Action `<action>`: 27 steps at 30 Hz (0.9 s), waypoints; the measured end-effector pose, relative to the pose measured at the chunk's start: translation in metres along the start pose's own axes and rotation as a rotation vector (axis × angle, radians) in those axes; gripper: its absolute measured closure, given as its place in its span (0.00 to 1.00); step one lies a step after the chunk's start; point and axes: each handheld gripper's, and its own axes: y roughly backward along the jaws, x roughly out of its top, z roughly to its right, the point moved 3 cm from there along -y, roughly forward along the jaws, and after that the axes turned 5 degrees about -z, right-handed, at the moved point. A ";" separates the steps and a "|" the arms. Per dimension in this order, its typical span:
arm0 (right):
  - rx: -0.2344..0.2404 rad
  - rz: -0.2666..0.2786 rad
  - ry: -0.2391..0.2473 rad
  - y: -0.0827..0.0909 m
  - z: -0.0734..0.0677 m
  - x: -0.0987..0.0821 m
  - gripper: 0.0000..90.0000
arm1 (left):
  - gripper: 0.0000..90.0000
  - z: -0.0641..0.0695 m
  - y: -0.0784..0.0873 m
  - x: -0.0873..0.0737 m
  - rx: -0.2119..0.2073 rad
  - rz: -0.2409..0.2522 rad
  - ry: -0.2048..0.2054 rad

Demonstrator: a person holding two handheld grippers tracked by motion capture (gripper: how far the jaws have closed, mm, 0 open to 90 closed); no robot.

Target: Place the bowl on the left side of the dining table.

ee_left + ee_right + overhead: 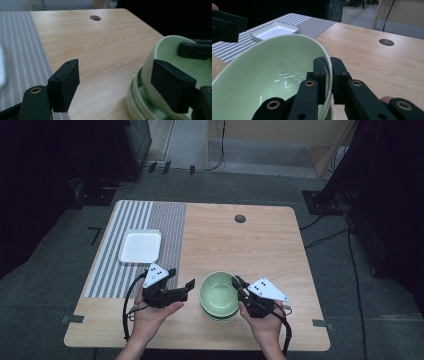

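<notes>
A stack of pale green bowls stands near the table's front edge, at its middle. The top bowl sits tilted above the lower ones. My right gripper is shut on that bowl's right rim, one jaw inside and one outside. My left gripper stands open just left of the stack, low over the wood. Its right pad is close beside the bowl wall, and nothing is between the jaws.
A white square tray lies on a grey striped mat at the table's left. A round cable hole is in the wood at the back. Dark stands and cables surround the table.
</notes>
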 end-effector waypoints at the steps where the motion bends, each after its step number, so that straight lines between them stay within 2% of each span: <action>1: 0.000 0.000 0.000 0.000 0.000 0.000 0.94 | 0.26 0.000 0.000 0.000 0.000 0.000 0.000; 4: -0.004 0.007 0.004 0.001 -0.001 0.001 0.94 | 0.28 0.012 0.000 0.001 -0.043 0.001 -0.016; 9: -0.009 0.017 0.007 0.003 -0.003 0.002 0.94 | 0.30 0.022 -0.004 -0.002 -0.075 -0.022 -0.043; 11: -0.007 0.022 0.012 0.004 -0.004 0.003 0.94 | 0.35 0.026 -0.006 -0.003 -0.077 -0.028 -0.055; 18: 0.004 0.043 0.021 0.006 -0.010 0.006 0.94 | 0.43 0.034 -0.011 -0.007 -0.073 -0.052 -0.076; 24: 0.006 0.065 0.041 0.008 -0.017 0.008 0.94 | 0.61 0.039 -0.010 -0.009 -0.080 -0.047 -0.108; 27: -0.001 0.080 0.070 0.010 -0.023 0.010 0.94 | 0.65 0.040 -0.010 -0.009 -0.064 -0.045 -0.100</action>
